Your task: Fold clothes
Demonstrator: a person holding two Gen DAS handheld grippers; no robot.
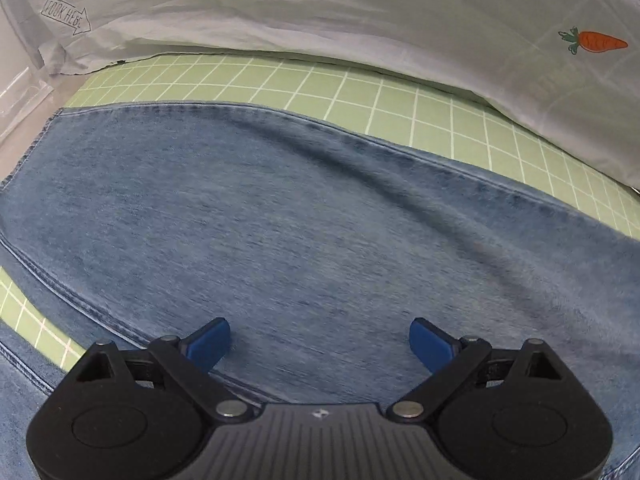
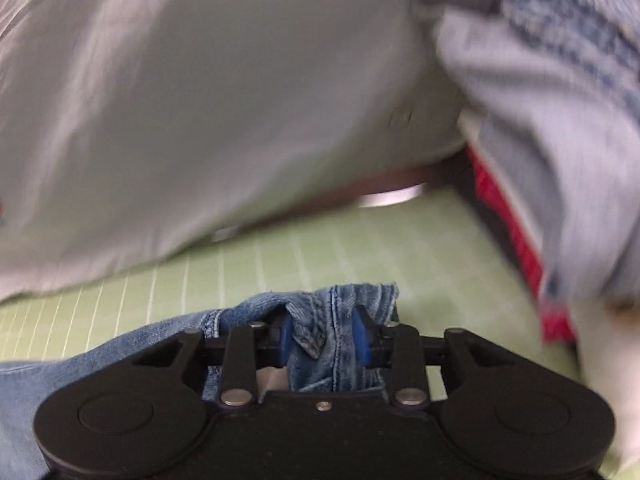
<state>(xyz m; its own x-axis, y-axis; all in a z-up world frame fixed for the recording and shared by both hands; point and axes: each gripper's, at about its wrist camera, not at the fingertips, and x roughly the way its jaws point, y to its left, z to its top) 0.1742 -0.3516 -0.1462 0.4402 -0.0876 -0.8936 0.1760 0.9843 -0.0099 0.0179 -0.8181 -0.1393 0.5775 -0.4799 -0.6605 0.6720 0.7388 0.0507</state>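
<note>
Right gripper point(image 2: 324, 334) is clamped on a bunched hem of the jeans point(image 2: 340, 320), blue pads squeezing a wad of doubled seams at 6 o'clock in its view, and that grip looks like the working end of a fold, the corner held so the denim can be carried over itself. Left gripper point(image 1: 320, 344) hangs low over a broad flat stretch of the same jeans point(image 1: 320, 220), fingers spread wide and holding nothing; my read is that it's there to pin or smooth the cloth while the other end travels. Denim is mid-blue, faded, with stitched seams running from 9 o'clock toward 6, lying fairly smooth with soft ripples across the green grid mat point(image 1: 360, 92) on the bench. A white sheet printed with a carrot point(image 1: 596, 42) lies at 12 o'clock beyond the mat. Right view is blurred; pale cloth and something red at 3 o'clock can't be named.
</note>
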